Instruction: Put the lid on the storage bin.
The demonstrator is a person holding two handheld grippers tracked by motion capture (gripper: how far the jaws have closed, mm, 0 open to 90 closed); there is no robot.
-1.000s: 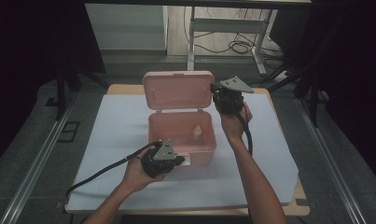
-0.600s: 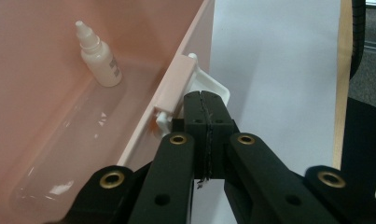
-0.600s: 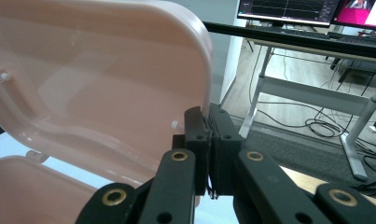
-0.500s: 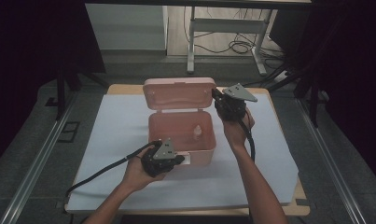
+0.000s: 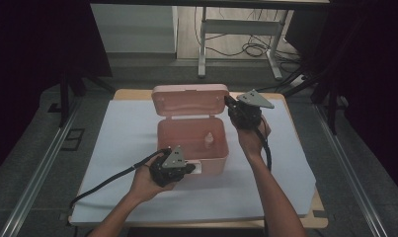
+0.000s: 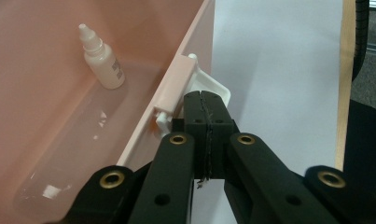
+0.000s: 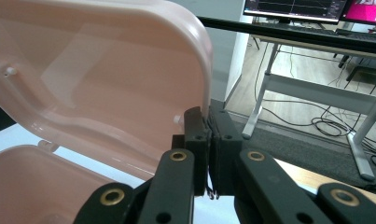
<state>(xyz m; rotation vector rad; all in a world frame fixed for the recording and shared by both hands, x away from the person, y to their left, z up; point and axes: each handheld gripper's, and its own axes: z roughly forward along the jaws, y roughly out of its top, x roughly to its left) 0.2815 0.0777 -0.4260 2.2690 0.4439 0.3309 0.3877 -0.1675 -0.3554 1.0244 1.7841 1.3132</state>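
pink box (image 5: pixel 192 143) mid-table, lid (image 5: pixel 190 100) up. left gripper (image 6: pixel 205 100) shut on front latch (image 6: pixel 212 88), right gripper (image 7: pixel 208 122) pinching lid's edge. lower lid slow w/ right, keep left steady.

Dim room (dark edges), gripper views brighter.

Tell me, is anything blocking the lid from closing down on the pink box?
Nothing visible does. The lid stands open above the pink box, and the little bottle sits low inside. The right claw is at the lid's edge.
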